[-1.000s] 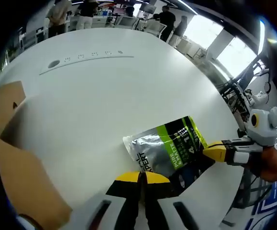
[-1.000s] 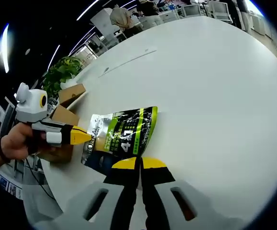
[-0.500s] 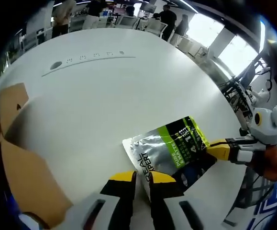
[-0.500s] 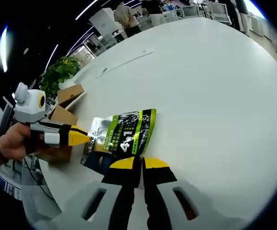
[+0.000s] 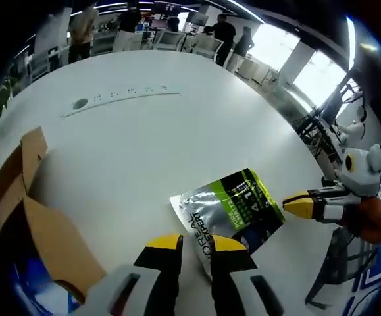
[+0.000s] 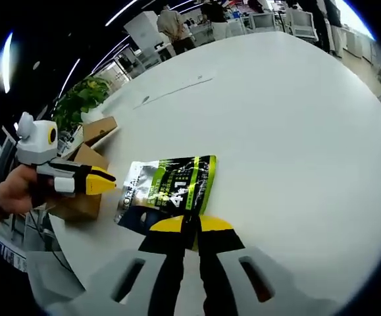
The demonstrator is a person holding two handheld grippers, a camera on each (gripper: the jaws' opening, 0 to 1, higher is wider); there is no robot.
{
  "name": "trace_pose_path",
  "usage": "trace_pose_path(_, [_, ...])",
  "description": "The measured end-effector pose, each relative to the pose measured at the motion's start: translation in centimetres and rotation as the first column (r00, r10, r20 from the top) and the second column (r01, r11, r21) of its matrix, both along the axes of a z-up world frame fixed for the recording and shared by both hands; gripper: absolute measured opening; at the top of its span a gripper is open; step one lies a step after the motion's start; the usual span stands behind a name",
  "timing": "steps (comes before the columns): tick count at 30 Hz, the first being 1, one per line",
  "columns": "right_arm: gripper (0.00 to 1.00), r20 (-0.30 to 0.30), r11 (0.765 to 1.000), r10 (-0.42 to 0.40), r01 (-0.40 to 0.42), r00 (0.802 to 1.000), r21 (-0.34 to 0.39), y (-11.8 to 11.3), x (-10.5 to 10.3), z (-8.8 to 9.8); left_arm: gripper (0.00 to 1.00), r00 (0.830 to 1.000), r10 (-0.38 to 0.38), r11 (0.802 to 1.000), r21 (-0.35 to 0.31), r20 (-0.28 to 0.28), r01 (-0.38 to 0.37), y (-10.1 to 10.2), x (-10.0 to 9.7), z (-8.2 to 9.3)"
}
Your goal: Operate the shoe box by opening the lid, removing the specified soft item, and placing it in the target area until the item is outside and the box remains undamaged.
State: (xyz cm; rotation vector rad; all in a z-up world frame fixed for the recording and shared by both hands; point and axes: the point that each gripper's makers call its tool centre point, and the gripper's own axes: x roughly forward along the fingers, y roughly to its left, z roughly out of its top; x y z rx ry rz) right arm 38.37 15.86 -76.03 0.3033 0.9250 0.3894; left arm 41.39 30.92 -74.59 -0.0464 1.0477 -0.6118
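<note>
My left claw [image 5: 197, 245] stands with its yellow-tipped jaws a small way apart, holding nothing; between and just beyond them lies the silver-and-green pouch [image 5: 228, 209], flat on the white tabletop [image 5: 144, 138]. In the left gripper view its long axis runs from the silver end near my jaws up and to the right, the green printed end pointing toward my right claw [image 5: 295, 204], which sits just off that far corner, apparently not touching it. In the right gripper view my right claw [image 6: 191, 226] has its jaws pressed together with nothing between them; the pouch [image 6: 165, 192] lies just ahead of the tips. The left claw [image 6: 101, 179] enters there from the left, close to the pouch's silver end. The open cardboard shoe box [image 5: 25, 217] sits at the tabletop's edge, well apart from the pouch.
</note>
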Motion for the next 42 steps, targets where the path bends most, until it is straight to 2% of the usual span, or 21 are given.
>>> trace_pose_path(9, [0.07,0.018,1.000,-0.004,0.005,1.000,-0.025,-0.4,-0.6,1.3,0.16,0.999,0.004,0.999,-0.032,0.040,-0.003,1.1,-0.2,1.7])
trace_pose_path(21, [0.08,0.044,0.999,0.012,-0.011,0.999,-0.039,0.8,-1.3,3.0,0.19,0.996,0.010,0.997,-0.081,0.090,-0.003,2.5,-0.7,4.0])
trace_pose_path(28, [0.09,0.064,0.999,0.026,-0.023,0.998,-0.038,2.4,-1.6,4.2,0.19,0.993,0.025,0.995,-0.100,0.114,-0.014,4.3,-1.0,5.2])
trace_pose_path(36, [0.10,0.082,0.999,0.045,-0.043,0.996,-0.033,4.7,-1.8,5.1,0.20,0.985,0.032,0.991,-0.134,0.169,-0.009,6.5,-1.8,7.0])
trace_pose_path(42, [0.13,0.089,0.996,0.084,-0.081,0.993,-0.040,6.8,-2.1,5.7,0.22,0.978,0.053,0.989,-0.144,0.199,-0.024,8.9,-2.3,8.0])
